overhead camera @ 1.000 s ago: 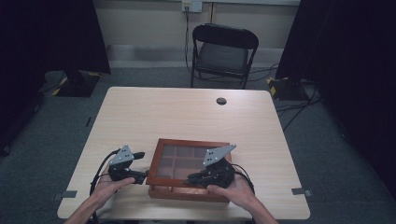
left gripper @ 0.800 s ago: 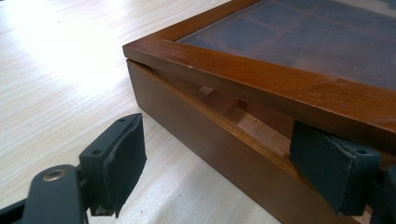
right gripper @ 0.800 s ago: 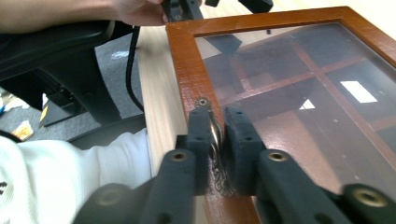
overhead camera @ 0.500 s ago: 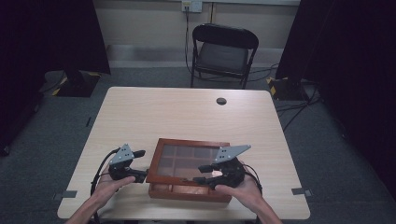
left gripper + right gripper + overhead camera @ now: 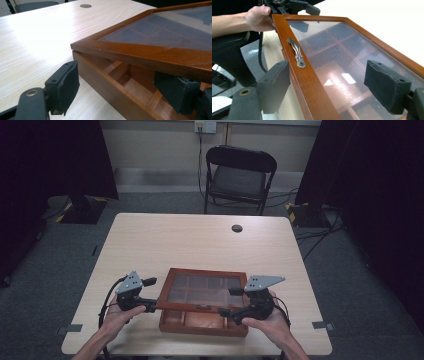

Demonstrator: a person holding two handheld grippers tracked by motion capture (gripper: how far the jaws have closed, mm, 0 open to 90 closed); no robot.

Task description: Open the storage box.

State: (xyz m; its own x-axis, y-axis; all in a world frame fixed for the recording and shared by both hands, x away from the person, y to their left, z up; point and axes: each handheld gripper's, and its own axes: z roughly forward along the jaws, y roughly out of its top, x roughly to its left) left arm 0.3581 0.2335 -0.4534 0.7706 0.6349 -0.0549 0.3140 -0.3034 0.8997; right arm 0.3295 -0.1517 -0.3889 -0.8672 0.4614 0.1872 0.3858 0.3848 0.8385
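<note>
Left claw (image 5: 150,295) stands released, astride the left wall of the wooden compartment box (image 5: 202,324), one pad under the raised glass lid (image 5: 200,290) and seemingly propping it. The box sits near the front edge of the surface (image 5: 200,245). The right claw (image 5: 231,302) has just been opening; the lid's front rail, with its metal handle (image 5: 297,52), lies untouched between its pads. The lid is only part-lifted, so swinging it fully open likely remains.

No legible text, label, brand, number or sign is appearing anywhere: the wooden box (image 5: 204,301), its glass lid (image 5: 342,57), the surface (image 5: 200,240) and both gripper bodies are showing none.
</note>
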